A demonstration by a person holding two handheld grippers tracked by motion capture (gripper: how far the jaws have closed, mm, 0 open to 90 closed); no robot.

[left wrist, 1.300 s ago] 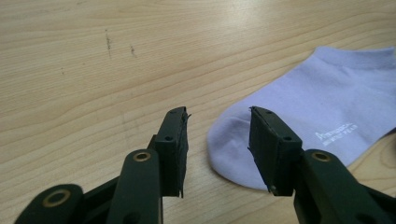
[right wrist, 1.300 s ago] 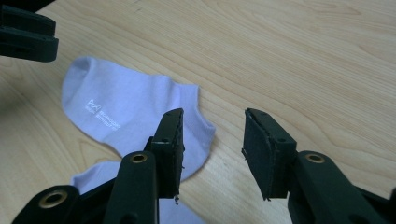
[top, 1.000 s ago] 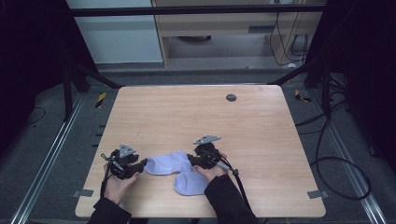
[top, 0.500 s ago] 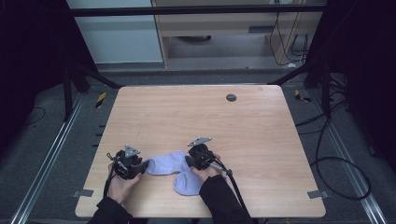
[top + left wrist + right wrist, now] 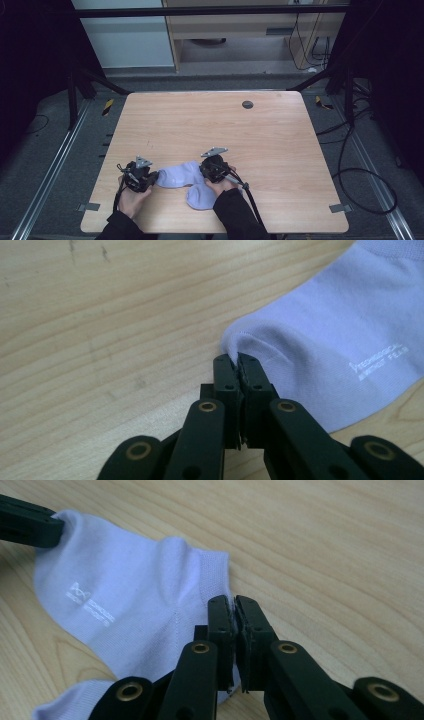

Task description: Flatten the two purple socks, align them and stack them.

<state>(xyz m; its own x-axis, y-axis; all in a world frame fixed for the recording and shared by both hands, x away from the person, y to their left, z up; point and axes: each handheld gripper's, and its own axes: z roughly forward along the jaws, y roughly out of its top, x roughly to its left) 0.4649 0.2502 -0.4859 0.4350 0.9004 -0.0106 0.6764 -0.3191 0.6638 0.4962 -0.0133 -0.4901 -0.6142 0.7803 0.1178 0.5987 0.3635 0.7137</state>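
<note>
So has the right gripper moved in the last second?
Yes. The right gripper has come toward the table's near edge and slightly to the person's left, away from the dark hole.

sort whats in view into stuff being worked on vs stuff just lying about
In the job:
- upper sock, pinched at its toe end by the left gripper and at its cuff edge by the right gripper
- lower sock, lying partly under it

Lying about:
- dark disc at the table's far edge
- cables on the floor
</note>
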